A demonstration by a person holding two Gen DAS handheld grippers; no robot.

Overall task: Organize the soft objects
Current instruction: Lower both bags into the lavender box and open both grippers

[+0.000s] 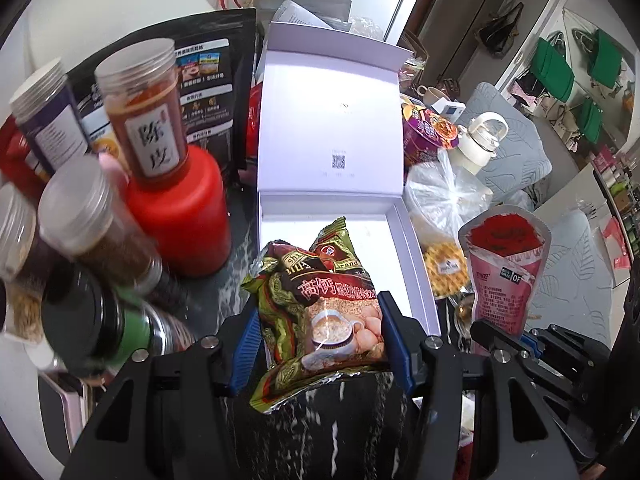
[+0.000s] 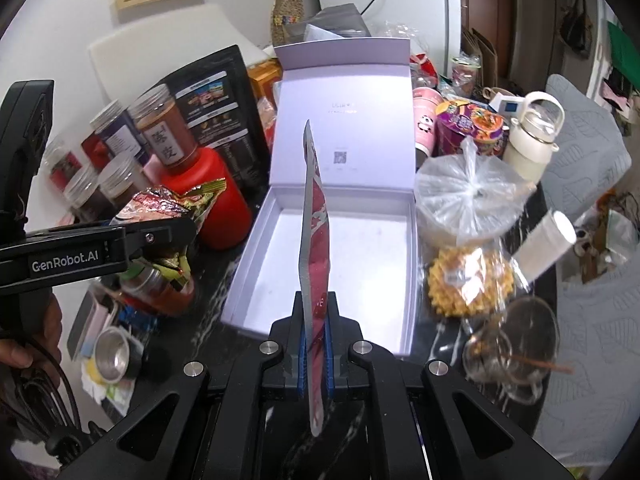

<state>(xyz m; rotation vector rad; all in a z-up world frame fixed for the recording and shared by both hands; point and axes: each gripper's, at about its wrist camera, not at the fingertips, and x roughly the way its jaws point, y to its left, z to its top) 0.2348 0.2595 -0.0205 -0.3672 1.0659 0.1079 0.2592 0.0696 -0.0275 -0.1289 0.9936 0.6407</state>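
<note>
The left gripper (image 1: 320, 340) is clamped on a crinkled oatmeal sachet (image 1: 320, 300), which juts forward over the near edge of the open white box (image 1: 408, 240) lying just ahead on the dark bench (image 1: 320, 432). The right gripper (image 2: 316, 344) is pinched tight on a pink-red pouch (image 2: 316, 240) held edge-on — its top rises ahead of the fingers above the box's bare floor, though whether it touches the box is hard to tell. Left of the left gripper stand spice jars (image 1: 80, 220) and a red bottle (image 1: 180, 208).

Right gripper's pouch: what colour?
Red and pink pouch, face-on in the left wrist view; right gripper shows it edge-on.
</note>
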